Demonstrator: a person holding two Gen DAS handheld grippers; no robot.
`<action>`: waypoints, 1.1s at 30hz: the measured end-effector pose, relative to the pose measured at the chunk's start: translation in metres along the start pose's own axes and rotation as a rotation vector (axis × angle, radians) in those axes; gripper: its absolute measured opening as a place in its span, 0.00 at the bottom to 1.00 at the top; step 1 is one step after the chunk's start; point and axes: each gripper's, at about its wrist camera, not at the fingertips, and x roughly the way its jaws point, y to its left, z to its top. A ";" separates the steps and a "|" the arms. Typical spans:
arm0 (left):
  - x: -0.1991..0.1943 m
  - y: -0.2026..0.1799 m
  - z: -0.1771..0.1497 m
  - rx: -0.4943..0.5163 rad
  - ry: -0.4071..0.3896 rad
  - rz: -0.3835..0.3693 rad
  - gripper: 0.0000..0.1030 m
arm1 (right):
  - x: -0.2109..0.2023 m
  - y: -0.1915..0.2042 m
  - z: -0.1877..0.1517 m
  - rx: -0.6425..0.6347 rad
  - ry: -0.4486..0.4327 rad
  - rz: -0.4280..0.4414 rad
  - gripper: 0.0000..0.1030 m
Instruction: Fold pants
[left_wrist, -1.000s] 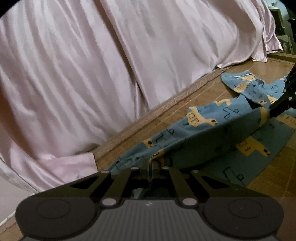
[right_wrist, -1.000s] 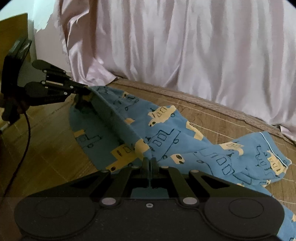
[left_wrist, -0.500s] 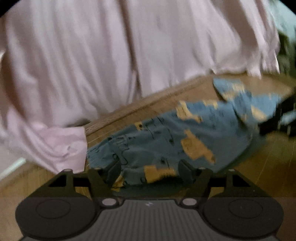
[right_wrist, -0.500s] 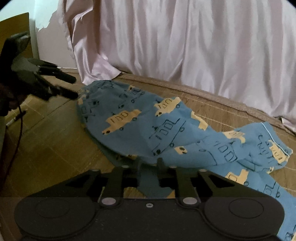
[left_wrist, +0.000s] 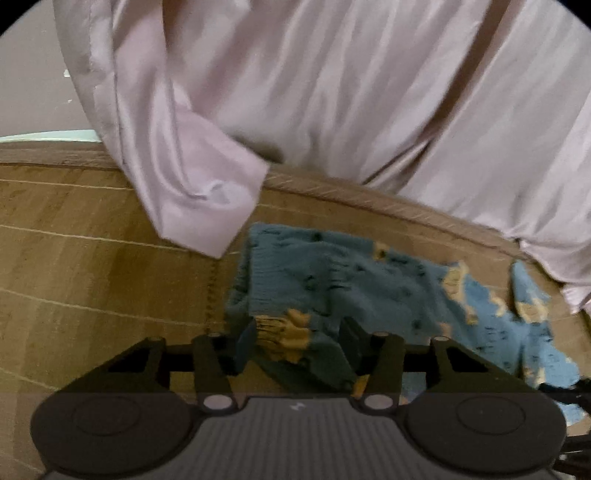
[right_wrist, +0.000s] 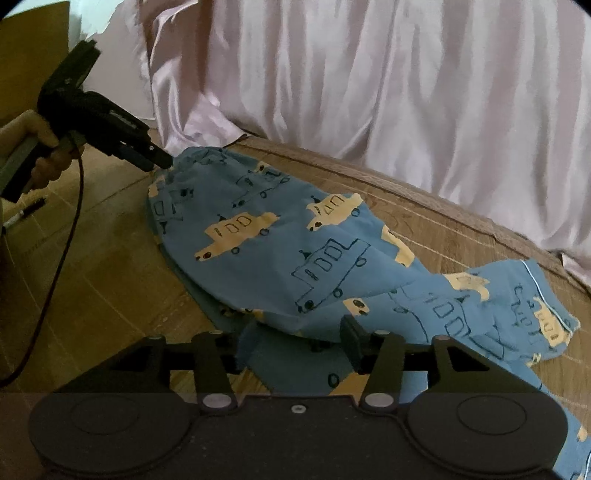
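now that both claws, clamped on the cloth a second ago, stand apart, left gripper (left_wrist: 297, 343) and right gripper (right_wrist: 295, 334) have dropped the blue cotton pants with yellow trucks (right_wrist: 295, 243) folded lengthwise on the woven straw mat (right_wrist: 110, 280).

The left gripper (left_wrist: 297, 345) has its jaws spread wide. The right gripper (right_wrist: 295, 341) is spread just as wide. At nine o'clock in the right wrist view, a hand (right_wrist: 35, 149) grasps the left gripper's handle.
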 end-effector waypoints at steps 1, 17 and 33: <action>0.002 -0.001 -0.001 0.009 -0.002 0.027 0.52 | 0.001 0.001 0.001 -0.012 0.001 0.001 0.52; -0.007 -0.012 -0.010 0.103 -0.124 0.073 0.22 | 0.016 0.023 0.015 -0.127 0.044 0.002 0.01; -0.008 -0.028 -0.018 0.293 -0.121 0.197 0.69 | 0.002 0.016 0.003 -0.068 0.072 0.006 0.61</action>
